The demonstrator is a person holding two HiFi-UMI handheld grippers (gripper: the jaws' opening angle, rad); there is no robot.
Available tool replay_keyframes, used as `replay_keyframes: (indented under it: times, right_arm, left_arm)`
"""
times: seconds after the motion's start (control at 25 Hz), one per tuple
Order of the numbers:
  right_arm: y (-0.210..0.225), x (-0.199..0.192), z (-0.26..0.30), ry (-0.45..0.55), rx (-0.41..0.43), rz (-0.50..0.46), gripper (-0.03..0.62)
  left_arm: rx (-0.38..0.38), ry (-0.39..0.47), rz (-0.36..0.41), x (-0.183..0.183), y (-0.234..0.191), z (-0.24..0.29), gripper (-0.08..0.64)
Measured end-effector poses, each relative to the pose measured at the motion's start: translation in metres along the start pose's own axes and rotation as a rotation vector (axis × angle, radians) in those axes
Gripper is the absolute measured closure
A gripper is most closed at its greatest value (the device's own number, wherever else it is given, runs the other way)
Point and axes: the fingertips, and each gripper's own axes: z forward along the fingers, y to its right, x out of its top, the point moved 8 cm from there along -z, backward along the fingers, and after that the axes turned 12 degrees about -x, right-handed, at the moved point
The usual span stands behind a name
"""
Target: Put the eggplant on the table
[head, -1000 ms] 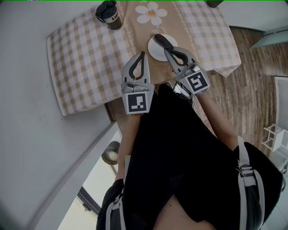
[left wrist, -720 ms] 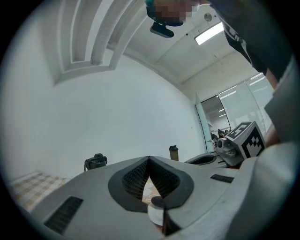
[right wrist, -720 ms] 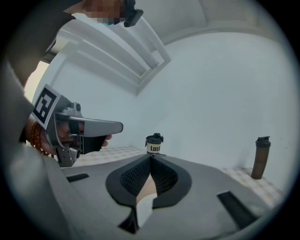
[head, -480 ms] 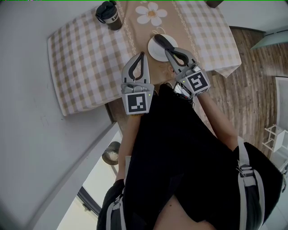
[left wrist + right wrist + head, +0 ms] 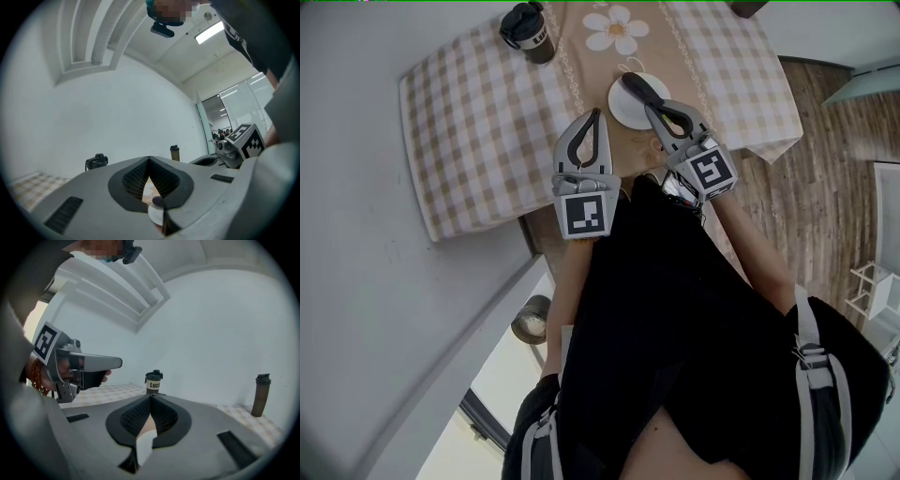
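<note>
A dark eggplant (image 5: 635, 84) lies on a small white plate (image 5: 622, 108) on the table's brown runner. My right gripper (image 5: 653, 105) is shut with nothing in it, its tips above the plate's near edge, right beside the eggplant. My left gripper (image 5: 597, 114) is also shut and empty, level above the runner, left of the plate. In the left gripper view the jaws meet at the tip (image 5: 149, 160), and the plate (image 5: 155, 216) with the eggplant's end (image 5: 158, 201) shows through the gap below. In the right gripper view the shut jaws (image 5: 151, 397) leave only a strip of plate (image 5: 146, 446) visible.
A checked cloth (image 5: 478, 122) covers the table, with a daisy print (image 5: 616, 26) on the runner. A dark lidded cup (image 5: 526, 30) stands at the far left, and a tall bottle (image 5: 260, 394) stands farther right. A wall runs along the left and wooden floor (image 5: 825, 178) lies to the right.
</note>
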Motion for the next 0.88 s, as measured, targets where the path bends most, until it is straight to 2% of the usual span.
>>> replay_keyframes:
  times: [0.88]
  right_arm:
    - [0.012, -0.008, 0.013, -0.034, 0.002, 0.005, 0.588]
  left_arm:
    - [0.004, -0.009, -0.001, -0.004, -0.008, 0.014, 0.557]
